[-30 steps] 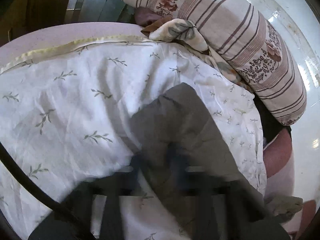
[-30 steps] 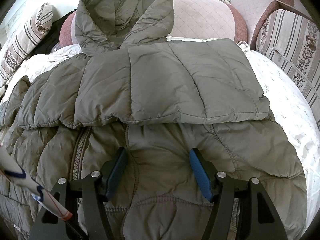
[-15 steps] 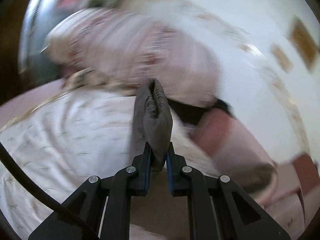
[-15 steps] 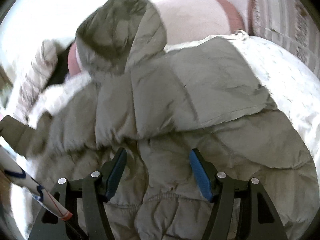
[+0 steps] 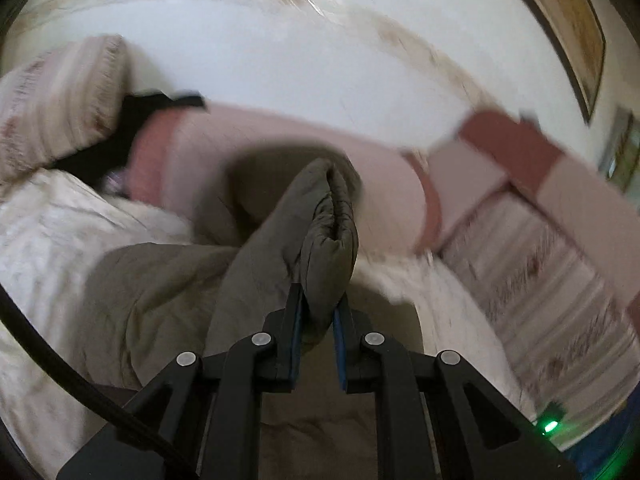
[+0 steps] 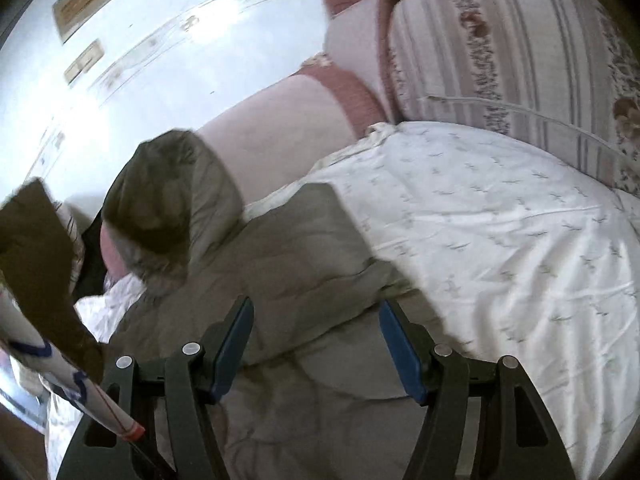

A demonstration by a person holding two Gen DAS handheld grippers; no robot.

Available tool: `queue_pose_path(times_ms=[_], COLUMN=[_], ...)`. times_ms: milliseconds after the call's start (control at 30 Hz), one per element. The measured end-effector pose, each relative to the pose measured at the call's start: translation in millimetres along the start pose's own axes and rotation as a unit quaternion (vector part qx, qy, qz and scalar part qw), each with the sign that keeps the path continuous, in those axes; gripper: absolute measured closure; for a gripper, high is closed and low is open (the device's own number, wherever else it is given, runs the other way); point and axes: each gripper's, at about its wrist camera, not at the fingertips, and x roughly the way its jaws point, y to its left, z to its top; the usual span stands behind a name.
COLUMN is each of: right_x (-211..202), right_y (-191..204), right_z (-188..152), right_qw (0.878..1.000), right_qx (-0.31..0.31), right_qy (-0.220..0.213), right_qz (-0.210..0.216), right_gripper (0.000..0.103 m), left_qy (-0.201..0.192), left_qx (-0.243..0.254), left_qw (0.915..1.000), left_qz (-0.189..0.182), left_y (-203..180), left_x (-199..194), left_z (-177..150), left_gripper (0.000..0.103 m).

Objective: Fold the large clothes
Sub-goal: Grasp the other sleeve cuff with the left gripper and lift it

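Note:
A grey-green padded hooded jacket (image 6: 304,248) lies on the bed, its hood (image 6: 160,200) up against the pink headboard. In the left wrist view my left gripper (image 5: 318,300) is shut on a bunched sleeve end (image 5: 328,232) of that jacket, lifted above the bed, with the sleeve trailing down to the left. The same raised sleeve (image 6: 36,264) shows dark at the left edge of the right wrist view. My right gripper (image 6: 316,316) stands open just over the jacket's body, with nothing pinched between its blue pads. Both views are blurred by motion.
The bed carries a white sheet (image 6: 500,232) with small leaf prints. A pink padded headboard (image 5: 280,148) runs along the back. Striped floral pillows stand at the left (image 5: 60,100) and at the right (image 6: 500,48). Behind them is a white wall (image 5: 300,52).
My left gripper has closed on the sleeve end, lifted it off the sheet and carried it across toward the headboard while rolling. The right gripper stayed open and tilted a little over the jacket.

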Motion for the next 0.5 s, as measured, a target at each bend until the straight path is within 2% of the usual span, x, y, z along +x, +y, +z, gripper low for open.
queue_pose_path(times_ms=[167,200,233,300,333,400,500], right_x=[-9,-9,-8,-6,-5,-2,1], right_y=[-34,-40,-45,-54,-56,-58,-56], right_z=[16,18,20,21,22,23,21], right_qw=[0.999,0.999,0.999,0.999,0.998,0.998,0.997], right_qx=[0.03,0.034,0.039,0.05,0.055,0.061,0.068], right_qy=[-0.007,-0.006,-0.001,0.005,0.009,0.018,0.019], right_qz=[-0.014,-0.016,-0.017,-0.014,-0.011,-0.003,0.001], right_gripper=[0.033,0.033,0.033,0.033,0.033,0.033,0.033], left_qy=[0.08,0.107,0.126,0.186,0.198,0.195,0.167], left_qx=[0.005,0.006,0.005,0.004,0.002,0.006,0.01], left_qw=[0.9968,0.9942,0.992,0.9824,0.9801,0.9808,0.9854], left_qz=[-0.002,-0.001,0.004,0.018,0.014,-0.005,-0.034], left_y=[-32,-34,-36,-32,-29,-24,-11], left_x=[76,95,104,131,132,119,75], left_z=[-66,-81,-91,-115,-118,-122,-113], left_gripper=[0.089,0.086,0.079,0.066,0.063,0.062,0.046])
